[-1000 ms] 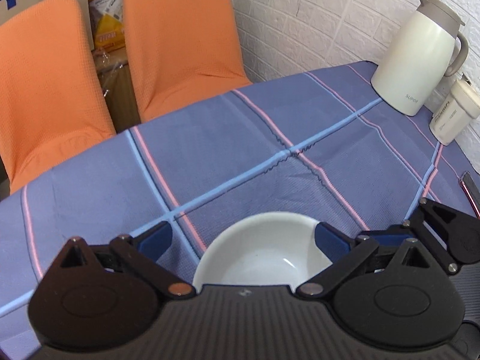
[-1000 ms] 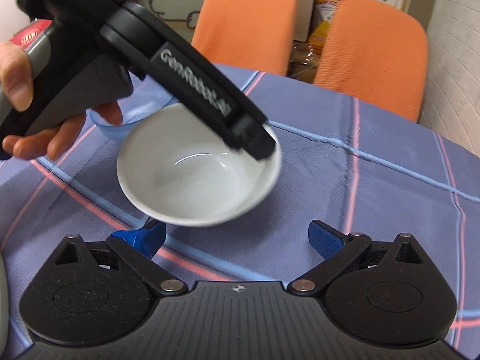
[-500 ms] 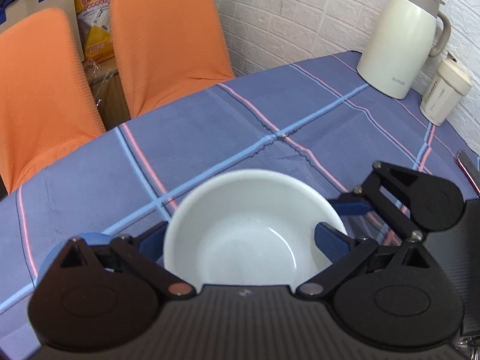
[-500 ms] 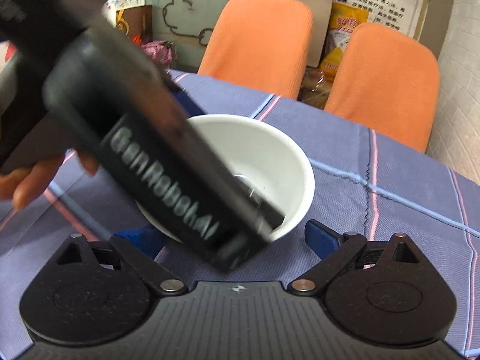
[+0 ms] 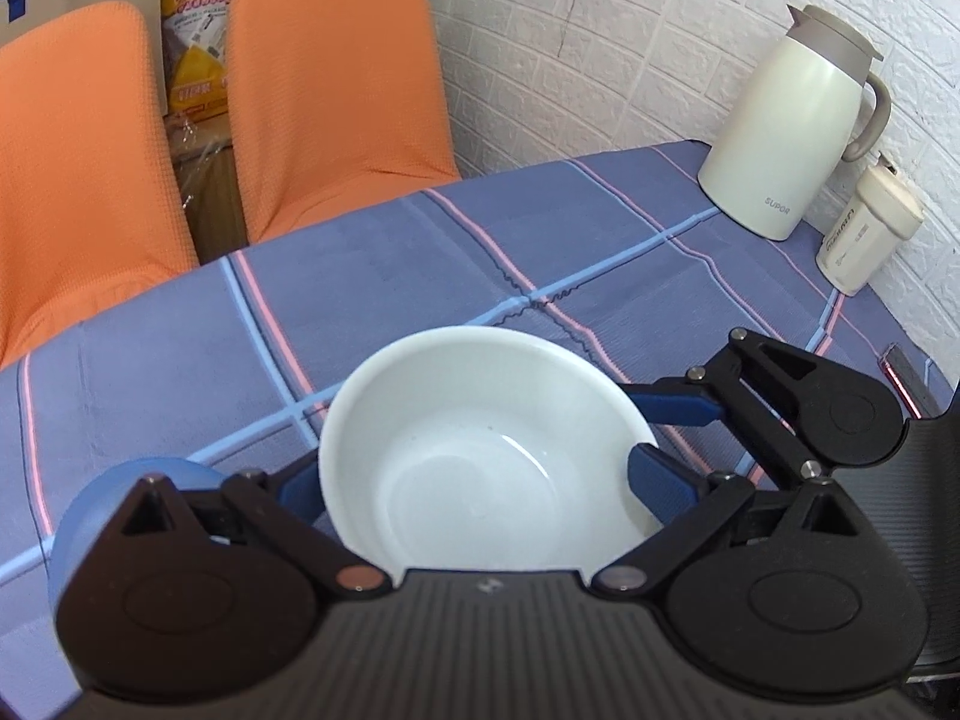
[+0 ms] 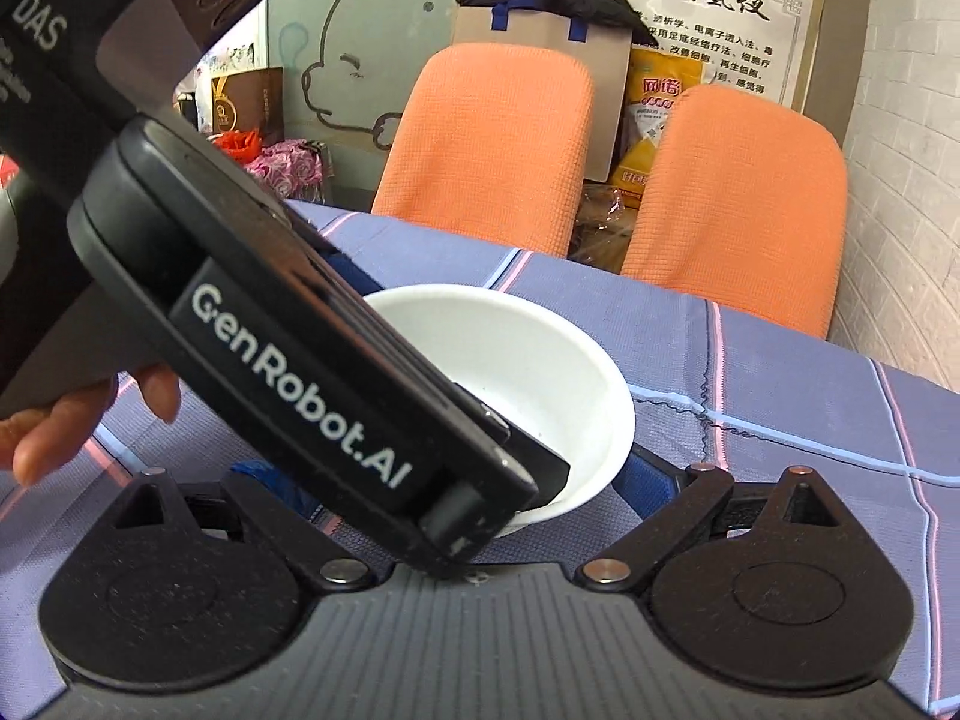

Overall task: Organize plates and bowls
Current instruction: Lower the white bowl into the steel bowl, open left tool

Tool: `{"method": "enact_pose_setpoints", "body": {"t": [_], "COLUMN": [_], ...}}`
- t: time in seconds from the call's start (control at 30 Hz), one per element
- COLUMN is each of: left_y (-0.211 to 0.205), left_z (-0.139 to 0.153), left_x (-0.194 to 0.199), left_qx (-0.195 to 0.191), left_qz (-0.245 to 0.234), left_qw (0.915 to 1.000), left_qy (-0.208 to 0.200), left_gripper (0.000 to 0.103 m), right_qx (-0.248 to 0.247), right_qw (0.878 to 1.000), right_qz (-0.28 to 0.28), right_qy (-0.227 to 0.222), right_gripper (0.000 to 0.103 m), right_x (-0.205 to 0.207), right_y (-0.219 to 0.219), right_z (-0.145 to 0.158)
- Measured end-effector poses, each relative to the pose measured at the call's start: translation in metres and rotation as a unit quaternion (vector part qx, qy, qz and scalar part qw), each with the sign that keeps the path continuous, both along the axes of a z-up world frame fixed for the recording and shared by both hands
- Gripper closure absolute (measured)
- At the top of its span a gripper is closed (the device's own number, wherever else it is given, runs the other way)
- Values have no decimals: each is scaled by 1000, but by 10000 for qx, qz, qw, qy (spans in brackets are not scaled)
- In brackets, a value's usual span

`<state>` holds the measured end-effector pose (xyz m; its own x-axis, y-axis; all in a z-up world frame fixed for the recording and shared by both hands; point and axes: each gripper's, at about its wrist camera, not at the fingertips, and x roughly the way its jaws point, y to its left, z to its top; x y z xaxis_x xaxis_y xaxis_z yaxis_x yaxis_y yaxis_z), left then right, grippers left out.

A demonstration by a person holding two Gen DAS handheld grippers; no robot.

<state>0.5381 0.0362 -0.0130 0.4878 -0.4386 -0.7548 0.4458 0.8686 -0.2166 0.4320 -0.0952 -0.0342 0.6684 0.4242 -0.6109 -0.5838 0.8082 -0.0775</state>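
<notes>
Left gripper [image 5: 474, 483] with jaws spread wide, blue pads either side of the white bowl [image 5: 486, 456] and not pressing it; whether either pad touches the rim cannot be told. Right gripper [image 6: 444, 480] likewise with jaws spread, its left pad half hidden behind the left gripper's black body, its right pad [image 6: 645, 477] just beside the bowl's rim. In the left wrist view, one blue finger of the right gripper [image 5: 675, 405] close against the bowl's right rim. Bowl upright and empty, over the plaid blue cloth of the table [image 5: 420, 276]; resting or lifted cannot be told. A pale blue bowl [image 5: 90, 498] just left of the white bowl, mostly hidden by the left gripper's frame. Person's fingers [image 6: 36, 426] wrapped on the left gripper's handle, left of the white bowl. Beyond the white bowl on the table's far right edge, a cream thermal jug [image 5: 786, 126] with a small cream canister [image 5: 864, 231] just beside it. A red-edged dark object [image 5: 903, 375] right of the bowl at the table edge. Behind the table, two orange chairs [image 5: 336, 78] and a yellow packet [image 5: 195, 30] between them.
</notes>
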Motion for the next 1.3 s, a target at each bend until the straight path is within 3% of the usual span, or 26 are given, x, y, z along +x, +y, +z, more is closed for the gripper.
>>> {"method": "enact_pose_setpoints", "body": {"t": [0.27, 0.63, 0.87, 1.0, 1.13, 1.3], "left_y": [-8, -42, -61, -68, -73, -60], "left_z": [27, 71, 52, 26, 19, 29], "left_x": [-31, -172, -236, -245, -252, -256], "left_qx": [-191, -127, -134, 49, 440, 250], "left_qz": [4, -228, -383, -401, -363, -296], "left_qw": [9997, 9986, 9988, 9992, 9980, 9989], "left_qy": [-160, -451, -262, -76, -282, -252], "left_gripper": [4, 4, 4, 4, 4, 4], "right_qx": [-31, -252, -274, -297, -527, -239], "right_qw": [9995, 9973, 9986, 9992, 9984, 9988], "right_qz": [23, 3, -115, -138, -177, -415], "right_qy": [-325, -690, -433, -227, -127, -78], "right_gripper": [18, 16, 15, 16, 17, 17], "right_x": [-29, -168, -227, -233, -239, -257], "right_y": [-13, -44, -55, -59, -64, -88], "right_z": [26, 60, 45, 32, 24, 24]}}
